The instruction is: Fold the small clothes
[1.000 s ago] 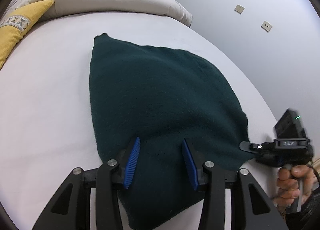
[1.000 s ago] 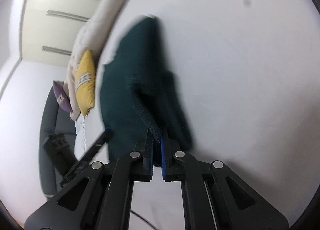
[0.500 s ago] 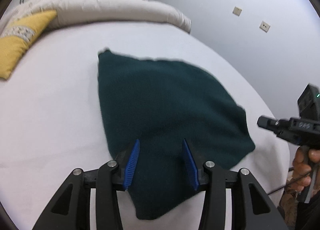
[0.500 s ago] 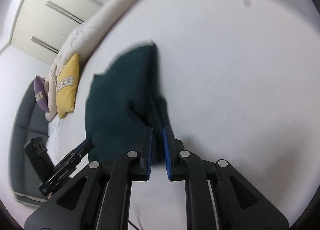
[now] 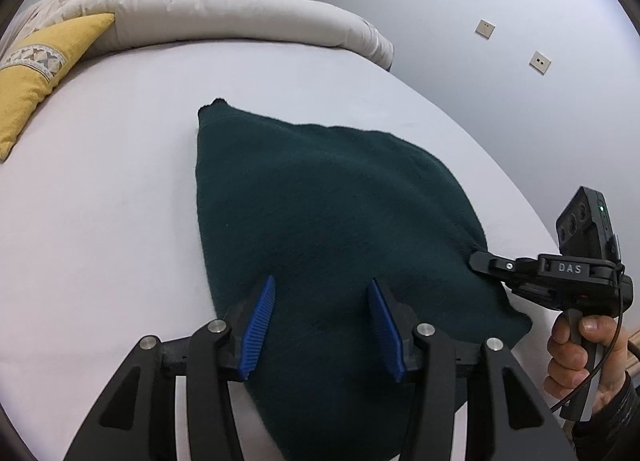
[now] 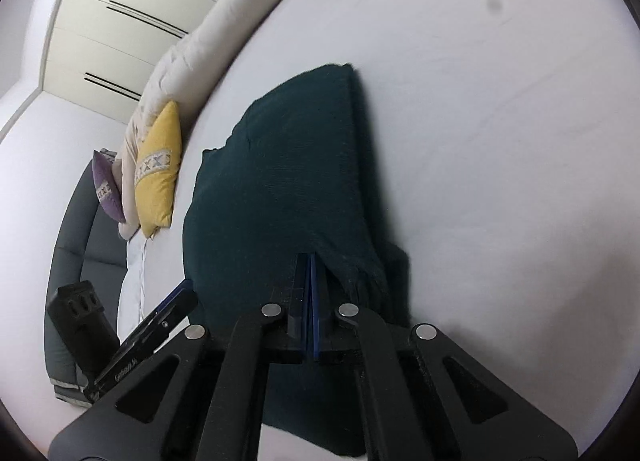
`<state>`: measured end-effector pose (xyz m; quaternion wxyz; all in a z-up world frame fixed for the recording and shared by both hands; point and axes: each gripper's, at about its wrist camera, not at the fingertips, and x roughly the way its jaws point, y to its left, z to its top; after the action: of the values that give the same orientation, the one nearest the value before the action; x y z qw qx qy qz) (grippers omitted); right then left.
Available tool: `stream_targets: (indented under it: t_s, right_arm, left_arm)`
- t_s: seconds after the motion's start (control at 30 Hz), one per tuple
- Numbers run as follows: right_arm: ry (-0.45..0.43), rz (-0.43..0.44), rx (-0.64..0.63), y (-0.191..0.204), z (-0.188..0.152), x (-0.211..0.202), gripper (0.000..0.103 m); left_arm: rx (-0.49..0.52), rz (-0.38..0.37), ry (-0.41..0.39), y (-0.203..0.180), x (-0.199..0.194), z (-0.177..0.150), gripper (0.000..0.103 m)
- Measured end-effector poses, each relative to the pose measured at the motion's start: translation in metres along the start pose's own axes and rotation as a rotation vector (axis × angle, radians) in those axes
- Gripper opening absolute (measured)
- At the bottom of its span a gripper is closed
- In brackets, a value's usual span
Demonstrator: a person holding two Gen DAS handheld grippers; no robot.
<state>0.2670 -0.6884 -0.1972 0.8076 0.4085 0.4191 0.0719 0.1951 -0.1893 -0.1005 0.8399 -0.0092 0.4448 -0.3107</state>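
On the white bed [image 5: 100, 189] the dark green cloth [image 5: 328, 229] lies spread, one folded edge along its right side. The right gripper [image 6: 311, 261], released half a second ago and drawn off the cloth, has come back and now sits clenched on the right edge, so another fold looks under way. The left gripper [image 5: 320, 317] still hovers spread wide over the near end, grasping nothing

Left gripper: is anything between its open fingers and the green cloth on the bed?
Nothing visible is. The left gripper hangs open directly over the near part of the green cloth, with only cloth showing between its blue pads. The right gripper is off at the cloth's edge, shut on it, clear of that gap.
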Motion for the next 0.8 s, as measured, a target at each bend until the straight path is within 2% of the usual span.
stream_targets:
  t_s: [0.1, 0.17, 0.23, 0.33, 0.4, 0.47, 0.5, 0.53, 0.6, 0.67, 0.73, 0.8]
  right_arm:
    - [-0.017, 0.084, 0.088, -0.019, -0.006, 0.000, 0.000]
    - [-0.031, 0.102, 0.116, -0.027, -0.018, -0.002, 0.000]
    - [-0.016, 0.065, 0.092, -0.025, -0.035, 0.000, 0.000]
    - [-0.016, -0.081, -0.025, 0.001, -0.036, -0.016, 0.000]
    - [-0.086, -0.139, -0.123, 0.027, -0.023, -0.032, 0.012]
    - [-0.150, -0.179, -0.199, 0.045, -0.006, -0.042, 0.032]
    - [-0.175, -0.213, -0.230, 0.055, 0.007, -0.038, 0.062]
    - [-0.187, -0.232, -0.253, 0.059, 0.013, -0.034, 0.077]
    - [-0.173, -0.267, -0.309, 0.065, 0.036, -0.010, 0.076]
    - [-0.115, -0.275, -0.306, 0.063, 0.054, 0.017, 0.072]
    - [-0.012, -0.333, -0.280, 0.044, 0.075, 0.045, 0.045]
    - [-0.017, -0.341, -0.288, 0.041, 0.084, 0.059, 0.044]
  left_arm:
    - [-0.009, -0.008, 0.010, 0.005, 0.001, -0.002, 0.051]
    - [-0.018, -0.015, 0.011, 0.008, 0.000, -0.004, 0.051]
    - [-0.019, -0.013, 0.016, 0.011, -0.004, -0.005, 0.051]
    - [-0.009, 0.030, 0.006, 0.009, -0.018, -0.001, 0.051]
    - [-0.003, 0.052, -0.036, 0.007, -0.029, 0.010, 0.052]
    - [-0.001, 0.060, -0.071, 0.005, -0.035, 0.025, 0.055]
    - [0.011, 0.071, -0.082, 0.002, -0.032, 0.035, 0.055]
    - [0.024, 0.081, -0.087, -0.002, -0.029, 0.042, 0.055]
    - [0.058, 0.104, -0.085, -0.009, -0.018, 0.055, 0.056]
    - [0.082, 0.137, -0.041, -0.012, 0.005, 0.060, 0.056]
    - [0.078, 0.175, 0.040, -0.005, 0.033, 0.054, 0.058]
    - [0.072, 0.178, 0.018, 0.005, 0.041, 0.048, 0.061]
